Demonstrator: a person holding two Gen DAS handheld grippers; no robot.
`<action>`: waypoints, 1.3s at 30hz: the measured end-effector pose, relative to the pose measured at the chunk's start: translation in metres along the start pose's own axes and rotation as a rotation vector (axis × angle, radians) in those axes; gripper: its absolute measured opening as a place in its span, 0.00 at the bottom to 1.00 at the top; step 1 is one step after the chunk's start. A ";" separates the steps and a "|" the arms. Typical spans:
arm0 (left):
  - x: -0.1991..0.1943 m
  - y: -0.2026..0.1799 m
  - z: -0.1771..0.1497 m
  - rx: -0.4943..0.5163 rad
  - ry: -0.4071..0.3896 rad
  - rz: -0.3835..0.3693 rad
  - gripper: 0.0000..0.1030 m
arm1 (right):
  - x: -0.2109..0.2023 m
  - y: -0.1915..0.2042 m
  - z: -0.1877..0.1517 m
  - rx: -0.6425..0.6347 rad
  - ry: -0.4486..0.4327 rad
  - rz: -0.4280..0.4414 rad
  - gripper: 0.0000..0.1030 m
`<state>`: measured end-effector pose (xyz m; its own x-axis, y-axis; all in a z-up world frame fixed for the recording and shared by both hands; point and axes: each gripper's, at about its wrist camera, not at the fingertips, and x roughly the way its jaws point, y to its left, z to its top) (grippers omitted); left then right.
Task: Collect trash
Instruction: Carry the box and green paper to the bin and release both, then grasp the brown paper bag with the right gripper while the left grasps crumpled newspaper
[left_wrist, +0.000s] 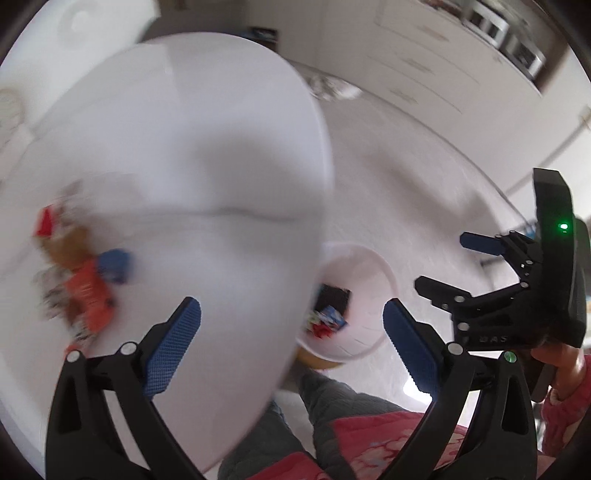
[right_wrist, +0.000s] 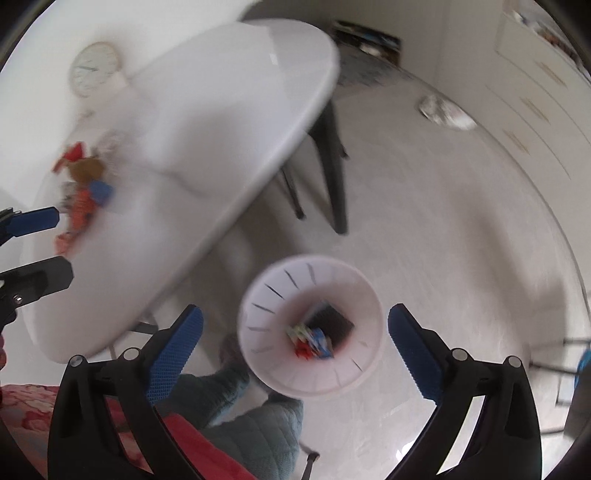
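Hanging above a white table (left_wrist: 166, 147), the left gripper (left_wrist: 291, 339) has its blue pads (left_wrist: 173, 343) spread wide with nothing between them. Right gripper (right_wrist: 295, 343) is likewise wide apart and empty, positioned over a white bin (right_wrist: 273, 295) that stands on the pale floor (right_wrist: 443, 221) just beside the table edge. From the left wrist view the right gripper (left_wrist: 447, 266) shows at the right edge, jaws parted, a green light lit on its body.

Trash on the table: a blurred heap of wrappers (left_wrist: 81, 280) lies near the left side of the top, showing red, orange, brown and blue pieces; individual items cannot be told apart. The same heap (right_wrist: 83, 188) appears in the right wrist view, close to the left gripper's pad (right_wrist: 35, 221) at the frame edge.

Trash in the bin: several coloured wrappers (right_wrist: 310, 339) and a dark square item (right_wrist: 332, 317) rest at the bottom.

Dark table legs (right_wrist: 332, 166) stand on the floor. Grey quilted trousers (right_wrist: 258, 424) and a red patterned garment (left_wrist: 369, 435) of the person fill the lower frame
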<state>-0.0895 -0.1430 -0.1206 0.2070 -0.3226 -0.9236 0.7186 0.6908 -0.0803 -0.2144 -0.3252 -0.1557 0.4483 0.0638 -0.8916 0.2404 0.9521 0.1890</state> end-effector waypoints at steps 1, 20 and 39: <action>-0.008 0.012 -0.003 -0.022 -0.016 0.018 0.92 | -0.001 0.007 0.004 -0.014 -0.007 0.012 0.97; -0.083 0.211 -0.087 -0.418 -0.143 0.210 0.92 | 0.026 0.218 0.110 -0.422 -0.044 0.268 0.97; -0.020 0.320 -0.098 -0.498 -0.079 0.078 0.92 | 0.105 0.332 0.159 -0.553 0.114 0.156 0.31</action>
<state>0.0717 0.1477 -0.1648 0.3105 -0.2921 -0.9046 0.2993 0.9333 -0.1986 0.0494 -0.0498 -0.1212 0.3393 0.2184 -0.9150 -0.3202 0.9414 0.1060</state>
